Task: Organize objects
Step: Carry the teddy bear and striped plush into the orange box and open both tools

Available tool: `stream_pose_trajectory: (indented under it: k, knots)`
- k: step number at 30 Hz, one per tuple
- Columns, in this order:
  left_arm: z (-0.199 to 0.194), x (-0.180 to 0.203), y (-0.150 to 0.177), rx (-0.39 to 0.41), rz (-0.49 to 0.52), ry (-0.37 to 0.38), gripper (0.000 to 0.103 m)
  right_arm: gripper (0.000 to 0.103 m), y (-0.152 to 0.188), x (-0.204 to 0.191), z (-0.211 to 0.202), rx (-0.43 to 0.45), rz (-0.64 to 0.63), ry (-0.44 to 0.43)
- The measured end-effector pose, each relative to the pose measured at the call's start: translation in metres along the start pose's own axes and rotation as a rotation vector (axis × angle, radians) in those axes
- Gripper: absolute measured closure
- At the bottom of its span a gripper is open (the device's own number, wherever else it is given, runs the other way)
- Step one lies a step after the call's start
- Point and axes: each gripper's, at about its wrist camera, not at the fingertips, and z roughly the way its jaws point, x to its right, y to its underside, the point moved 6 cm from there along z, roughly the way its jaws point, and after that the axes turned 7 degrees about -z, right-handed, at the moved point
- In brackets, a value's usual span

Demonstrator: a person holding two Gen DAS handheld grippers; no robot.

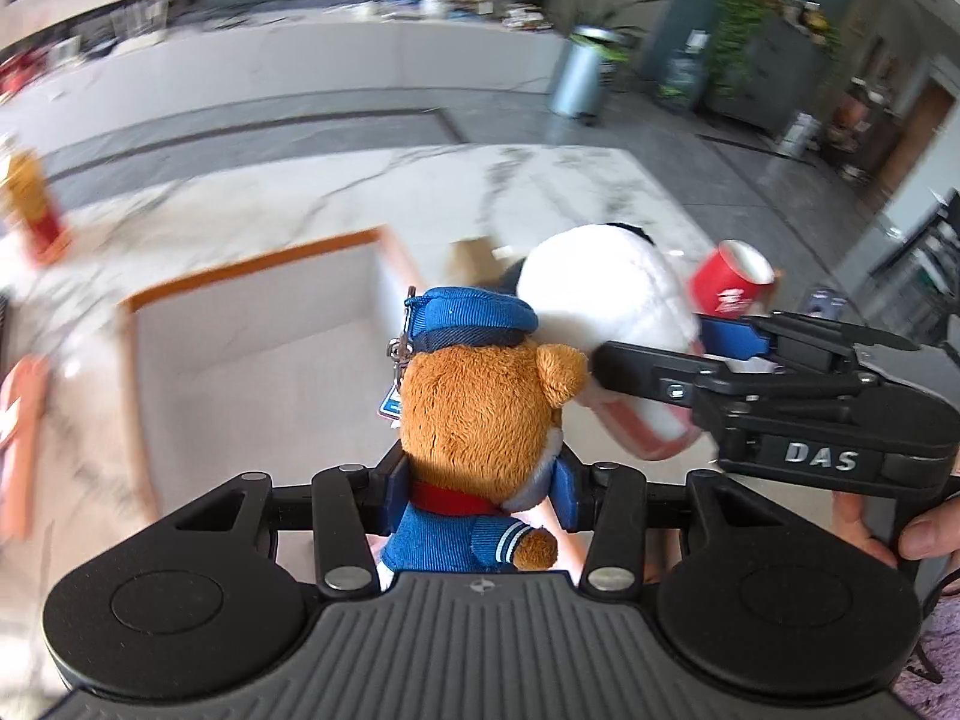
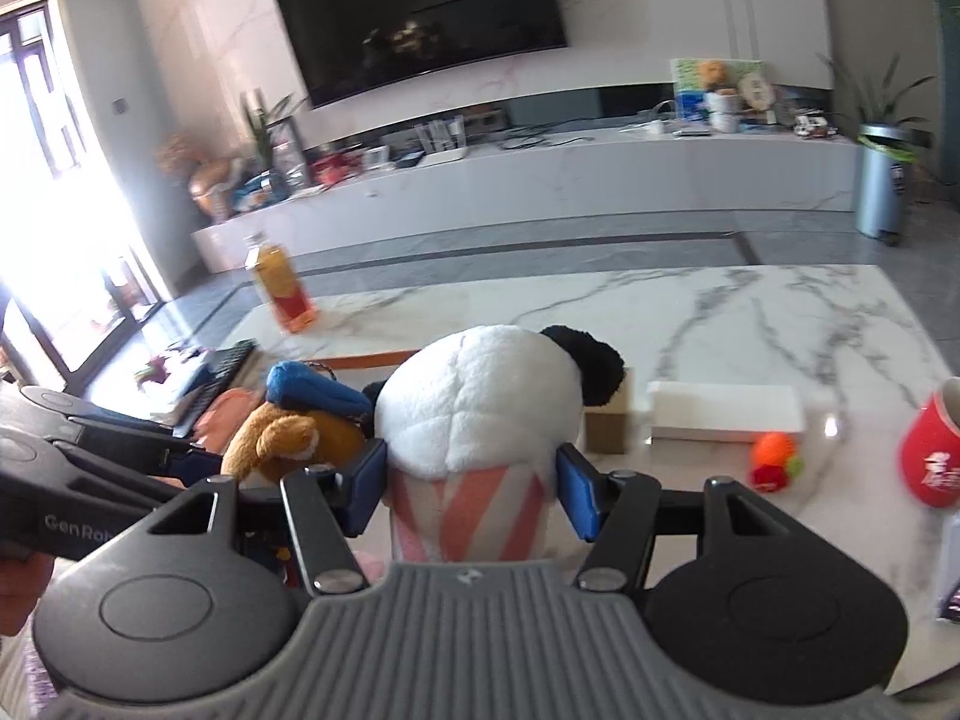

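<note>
**Two Soft Toys Held Up Over the Table**

The left gripper is squeezing a brown teddy bear. The bear wears a blue hat and a blue sailor shirt with a red collar. The blue pads press on its neck and shoulders, one on each side. A small metal clip and a tag hang from its hat.

The right gripper is squeezing a panda toy. The panda is white with black ears. Its lower part has pink and white stripes, and the pads press on that striped part from both sides.

Both toys are up in the air, side by side and touching. They hang over the near edge of the marble tabletop.

Under the bear lies an open box with an orange rim. It sits by the near edge of the tabletop.

A red cup lies tipped near the right edge. A flat white box sits in the middle part, and a small orange and green toy lies just in front of it. A small brown box peeks out behind the panda. A bottle with a red label stands near the far left corner.
</note>
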Motion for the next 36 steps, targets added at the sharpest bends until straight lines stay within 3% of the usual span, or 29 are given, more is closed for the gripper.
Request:
stream_pose_trajectory:
  k: [5,10,17,25,36]
  knots:
    - [0.003,-0.049,0.021,-0.047,-0.134,-0.088,0.050,0.041,0.009,-0.037,0.019,-0.046,-0.033,-0.068]
    - [0.015,-0.070,0.036,-0.091,-0.188,-0.158,0.050,0.041,0.018,-0.050,0.034,-0.089,-0.050,-0.083]
    - [0.028,-0.075,0.045,-0.097,-0.183,-0.216,0.050,0.041,0.020,-0.047,0.043,-0.114,-0.058,-0.068]
    - [0.058,-0.080,0.057,-0.203,-0.139,-0.287,0.048,0.041,0.024,-0.044,0.051,-0.127,-0.064,-0.063]
    - [0.053,-0.080,0.057,-0.269,-0.101,-0.307,0.042,0.041,0.025,-0.046,0.064,-0.155,-0.092,-0.085]
